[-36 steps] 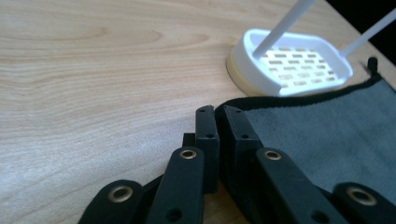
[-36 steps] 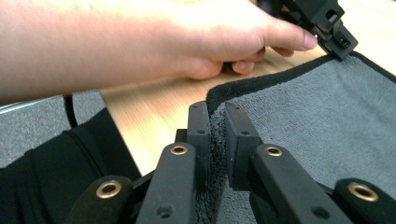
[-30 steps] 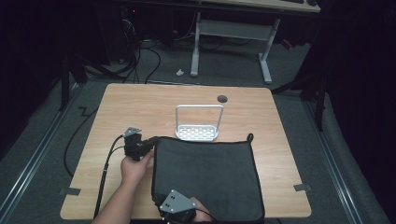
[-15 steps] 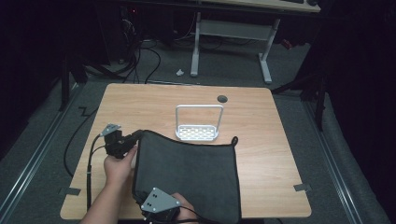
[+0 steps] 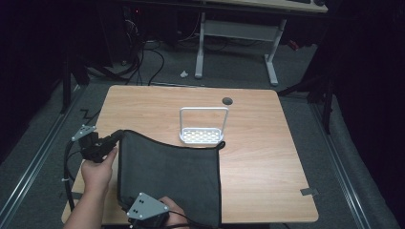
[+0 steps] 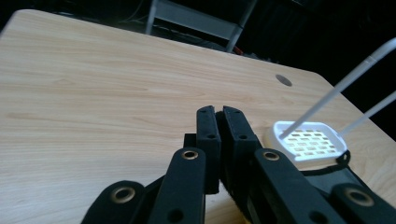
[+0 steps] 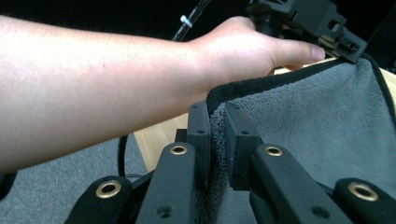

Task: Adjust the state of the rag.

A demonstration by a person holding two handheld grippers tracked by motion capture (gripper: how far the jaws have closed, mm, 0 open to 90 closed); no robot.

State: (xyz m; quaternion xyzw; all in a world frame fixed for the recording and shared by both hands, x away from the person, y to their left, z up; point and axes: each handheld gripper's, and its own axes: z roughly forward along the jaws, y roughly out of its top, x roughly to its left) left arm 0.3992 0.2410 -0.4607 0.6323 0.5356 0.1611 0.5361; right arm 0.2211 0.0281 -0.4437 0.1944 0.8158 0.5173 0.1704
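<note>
The dark towel (image 5: 172, 179) is clamped by both the left tool (image 5: 102, 143) and the right tool (image 7: 217, 135); the white rack (image 5: 203, 126) could be snagged if dragged.

The bottom edge of the high view is cutting off the right claw (image 5: 125, 208) and the dark cloth's (image 5: 176, 171) near hem; the cloth is hiding the table (image 5: 267, 157) beneath.

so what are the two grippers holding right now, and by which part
Both hold the dark grey cloth. The left gripper is shut on its far left corner, lifted off the table; the right gripper pinches the near left corner by its edge.
</note>
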